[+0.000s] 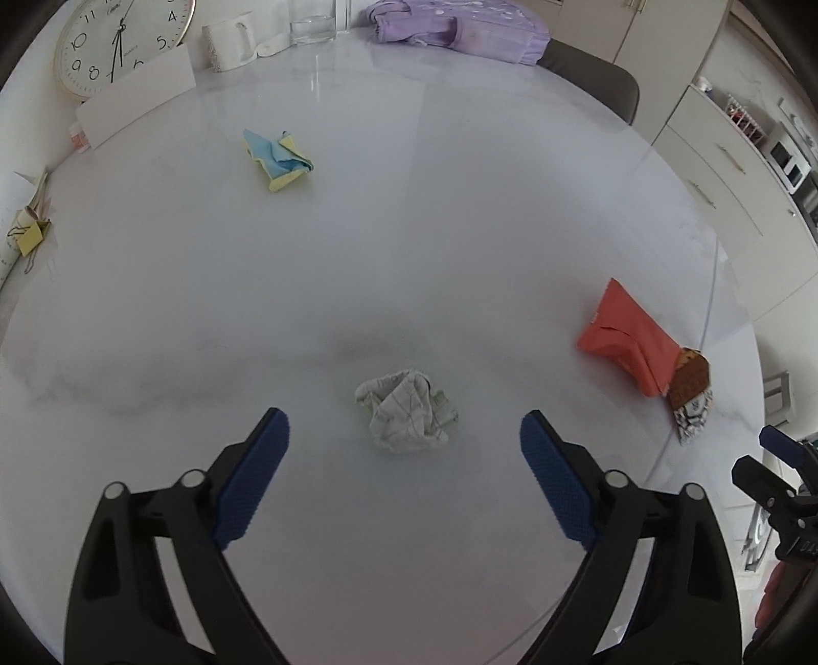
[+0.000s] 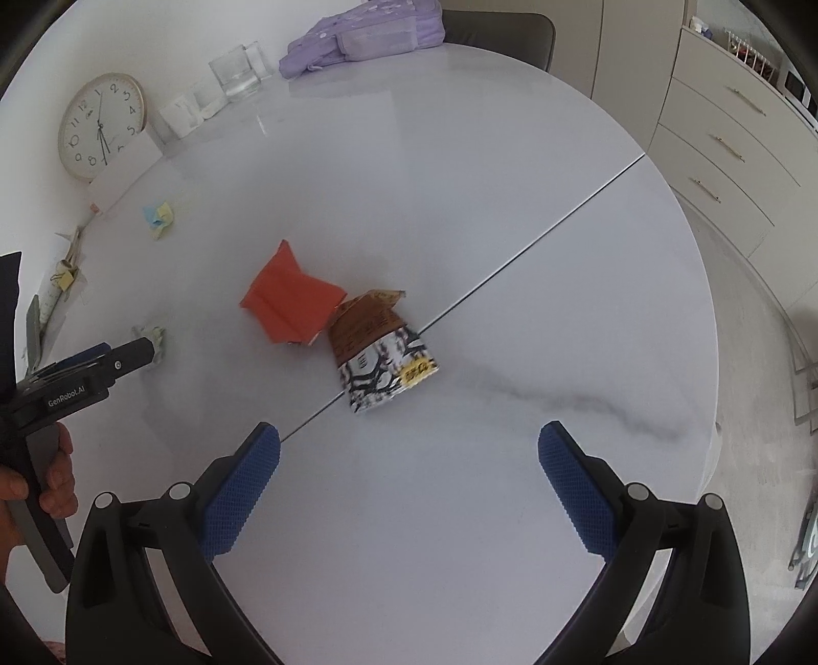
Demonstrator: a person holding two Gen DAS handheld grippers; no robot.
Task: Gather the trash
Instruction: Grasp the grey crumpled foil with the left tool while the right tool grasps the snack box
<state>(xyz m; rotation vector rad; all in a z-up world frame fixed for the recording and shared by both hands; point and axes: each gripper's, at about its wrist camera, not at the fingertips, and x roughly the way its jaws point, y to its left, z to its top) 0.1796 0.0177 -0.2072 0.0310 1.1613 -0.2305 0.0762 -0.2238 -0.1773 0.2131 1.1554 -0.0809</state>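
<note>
Lining up on the first scraps

Crumpled paper ball (image 1: 406, 411) sits mid-bench, just ahead of the released left gripper (image 1: 404, 463); snack wrapper (image 2: 381, 350) by the seam faces the released right gripper (image 2: 409, 473). Next: drop and clench.

Both wrist cams steeply down, near table (image 1: 409, 230) — shared: red wrapper (image 1: 626, 335), clock (image 1: 122, 43)
</note>
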